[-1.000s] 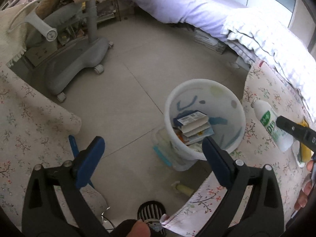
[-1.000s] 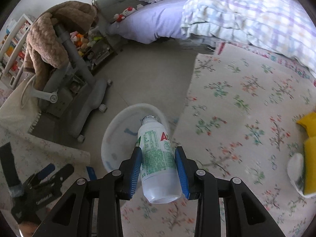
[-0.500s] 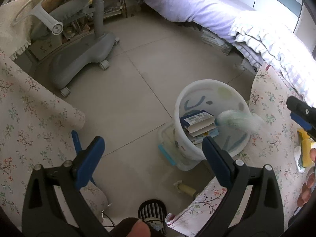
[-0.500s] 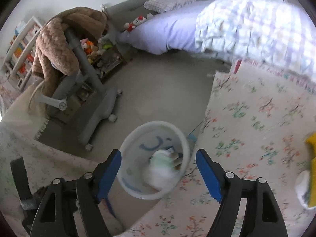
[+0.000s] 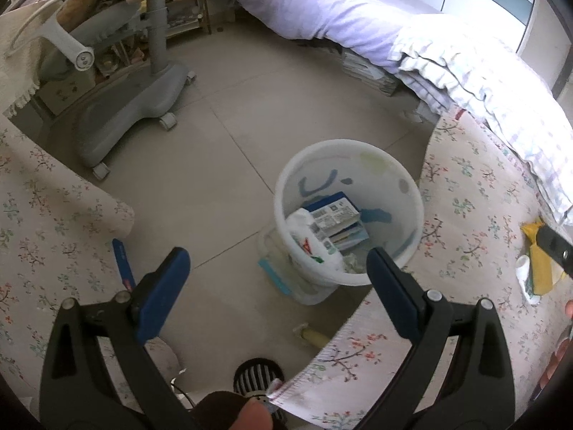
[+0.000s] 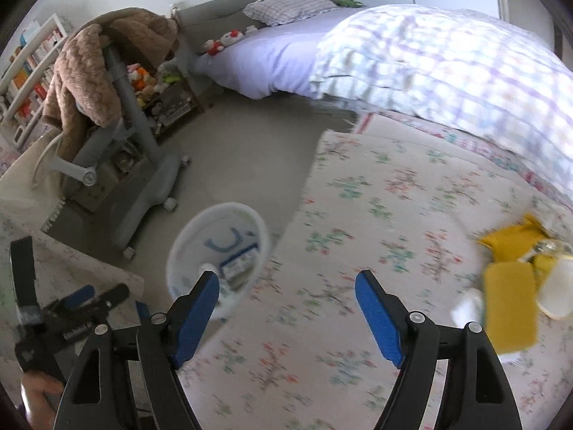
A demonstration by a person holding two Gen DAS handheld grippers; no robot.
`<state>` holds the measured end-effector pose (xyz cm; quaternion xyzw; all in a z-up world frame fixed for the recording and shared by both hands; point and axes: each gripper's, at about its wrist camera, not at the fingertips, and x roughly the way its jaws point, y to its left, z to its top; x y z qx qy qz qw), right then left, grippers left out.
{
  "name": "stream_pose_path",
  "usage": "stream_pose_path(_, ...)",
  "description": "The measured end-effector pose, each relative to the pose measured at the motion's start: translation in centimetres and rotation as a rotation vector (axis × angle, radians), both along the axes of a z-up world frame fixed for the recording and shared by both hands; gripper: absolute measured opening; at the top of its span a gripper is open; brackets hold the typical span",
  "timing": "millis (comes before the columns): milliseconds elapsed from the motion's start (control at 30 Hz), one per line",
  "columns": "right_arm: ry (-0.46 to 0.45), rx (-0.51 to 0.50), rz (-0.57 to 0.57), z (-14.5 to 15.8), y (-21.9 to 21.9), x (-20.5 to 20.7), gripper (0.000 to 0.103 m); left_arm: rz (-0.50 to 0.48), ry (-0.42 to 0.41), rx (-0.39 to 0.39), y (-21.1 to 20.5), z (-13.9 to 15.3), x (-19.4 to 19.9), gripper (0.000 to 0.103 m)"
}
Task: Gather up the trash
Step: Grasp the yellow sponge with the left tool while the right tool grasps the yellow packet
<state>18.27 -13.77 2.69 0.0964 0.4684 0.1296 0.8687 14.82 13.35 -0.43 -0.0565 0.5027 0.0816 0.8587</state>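
Right wrist view: motion blur smears the floral mat (image 6: 394, 215) and the yellow items (image 6: 510, 308) at the right, so their kind cannot be told. The white bin (image 6: 186, 247) is partly hidden behind the left blue pad; its contents are unreadable.

Left wrist view: the right gripper (image 5: 555, 247) is cut off by the right edge, so its jaws are not visible. The bottle (image 5: 311, 247) in the bin lies partly under a box; its label is too small to read. A striped object (image 5: 256, 376) at the near edge is partly hidden by a fingertip.
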Motion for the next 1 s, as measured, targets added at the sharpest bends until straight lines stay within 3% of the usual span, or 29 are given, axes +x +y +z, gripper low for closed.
stream_pose_path(433, 0.031, -0.019, -0.128, -1.2, -10.1, -3.9, 0.080, -0.099, 0.025, -0.031, -6.2, -0.1, 0.2, 0.099)
stream_pose_path(767, 0.075, 0.061, -0.256, -1.7, -17.1, -5.6, 0.080, -0.217, 0.029, -0.041, -14.0, 0.2, 0.3, 0.099)
stream_pose_path(1000, 0.080, 0.052, -0.298, -1.8, -20.5, -6.9, 0.080, -0.279, 0.032, -0.061, -19.0, 0.0, 0.6, 0.099)
